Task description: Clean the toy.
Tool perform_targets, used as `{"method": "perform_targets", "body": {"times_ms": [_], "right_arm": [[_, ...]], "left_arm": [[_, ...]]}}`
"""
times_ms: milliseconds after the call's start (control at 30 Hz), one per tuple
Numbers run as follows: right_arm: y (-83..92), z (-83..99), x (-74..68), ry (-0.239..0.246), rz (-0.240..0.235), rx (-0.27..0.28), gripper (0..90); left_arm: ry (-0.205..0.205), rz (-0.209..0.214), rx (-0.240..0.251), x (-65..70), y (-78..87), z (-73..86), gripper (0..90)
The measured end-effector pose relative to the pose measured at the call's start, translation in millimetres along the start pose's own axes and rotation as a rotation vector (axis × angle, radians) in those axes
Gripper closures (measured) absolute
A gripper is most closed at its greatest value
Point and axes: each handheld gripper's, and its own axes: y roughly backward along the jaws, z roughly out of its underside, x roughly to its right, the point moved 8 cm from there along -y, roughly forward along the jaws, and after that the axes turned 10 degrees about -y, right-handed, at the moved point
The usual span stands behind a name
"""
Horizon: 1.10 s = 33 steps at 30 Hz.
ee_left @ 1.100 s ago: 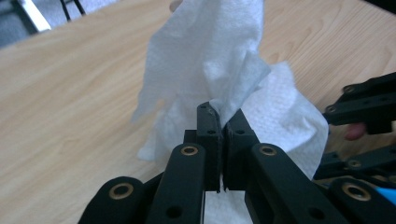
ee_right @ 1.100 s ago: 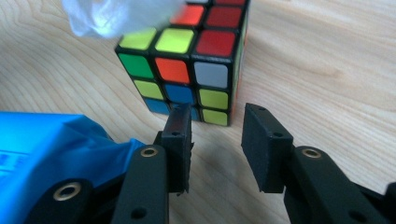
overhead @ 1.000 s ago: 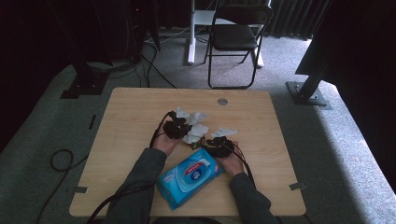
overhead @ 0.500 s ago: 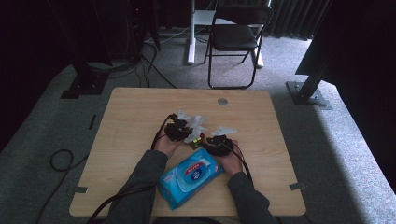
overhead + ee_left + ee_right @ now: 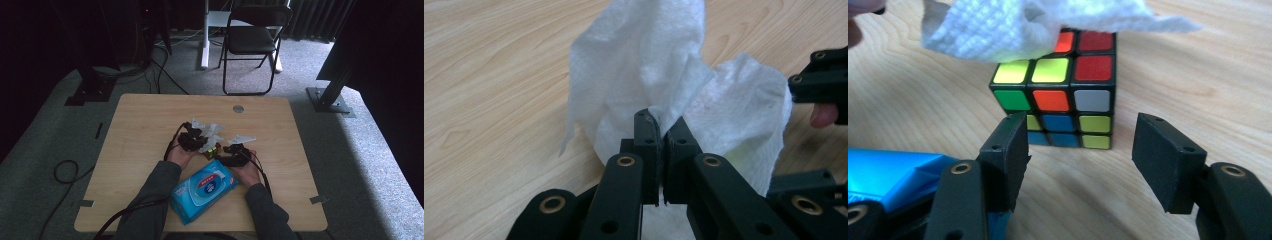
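Two grippers worked over a light wooden table [image 5: 140, 150] that stood on grey carpet; behind it we saw a black folding chair [image 5: 252, 40], a white table leg and dark stands with cables trailing across the floor. A small round grommet [image 5: 238, 108] sat in the tabletop near its far edge. A blue pack of wipes [image 5: 202, 189] lay on the near part of the table, between the person's forearms.

Our left gripper [image 5: 659, 135] was clenched on a white wipe [image 5: 649, 65]: in the left gripper view its two black jaws met on a fold of the sheet, and the rest of the wipe billowed up and to the right of them. In the high view, the left gripper [image 5: 192, 141] sat near the table's middle with the wipe [image 5: 210, 134] bunched at its tip.

The colour cube [image 5: 1058, 92] rested flat on the wood, just beyond our right gripper [image 5: 1080, 142]. In the right gripper view, the wipe [image 5: 1013, 30] draped over the cube's upper far corner. The right gripper's jaws had just been opening; they stood apart on either side of the cube's near lower edge, with no pad pressing on it. In the high view, the cube [image 5: 214, 150] lay between the two grippers, with the right gripper [image 5: 231, 155] just beside it
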Motion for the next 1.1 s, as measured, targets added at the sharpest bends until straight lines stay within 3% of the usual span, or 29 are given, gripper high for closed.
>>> {"method": "perform_targets", "body": {"times_ms": [300, 500, 700, 833, 900, 1100], "right_arm": [[-1.1, -1.1, 2.7, -0.006, 0.019, 0.014, 32.8], [-3.2, -0.1, 3.3, -0.019, 0.002, 0.008, 29.7], [-4.3, -1.4, 7.2, -0.034, 0.031, 0.023, 26.1], [-3.5, -1.8, 11.0, -0.029, 0.08, 0.028, 28.7], [-2.6, -2.0, 11.5, -0.02, 0.081, 0.027, 32.0], [-6.1, -0.8, 11.0, -0.009, 0.07, 0.022, 30.6]], "left_arm": [[-0.003, -0.011, -0.003, 6.5, -10.1, -10.5, 87.0], [0.022, -0.014, 0.004, 7.8, -15.9, -15.8, 87.0], [0.015, -0.016, 0.003, 10.0, -16.1, -16.1, 86.8], [-0.015, -0.024, -0.01, 11.1, -14.1, -14.9, 86.6], [-0.03, -0.022, -0.021, 12.4, -12.5, -14.1, 86.6], [-0.076, -0.006, -0.045, 16.7, -9.9, -13.8, 86.7]]}}
